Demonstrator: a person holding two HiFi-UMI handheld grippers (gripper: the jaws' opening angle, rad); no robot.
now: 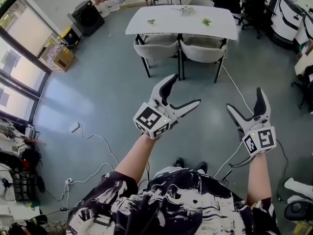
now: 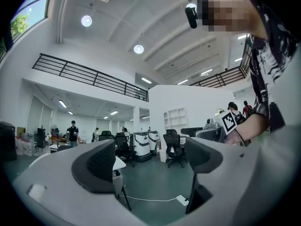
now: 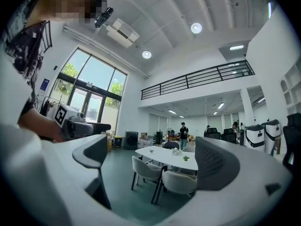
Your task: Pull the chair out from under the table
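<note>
Pale grey fabric covers the chair [image 1: 155, 48], tucked beside its twin [image 1: 203, 50] under the white surface [image 1: 171, 17] well ahead, back toward the person, seat pointing in under the long edge that runs across the head view. The left gripper [image 1: 186, 89] and right gripper [image 1: 244, 99] hang with jaws released and empty; best walk up, grip the backrest top, and draw straight back.

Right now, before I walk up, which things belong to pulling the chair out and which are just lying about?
For the job: white table, left beige chair, right beige chair tucked under it, left tongs and right tongs, both open and empty.
Lying about: cardboard box, floor power strip, black office chair, table plant.
</note>
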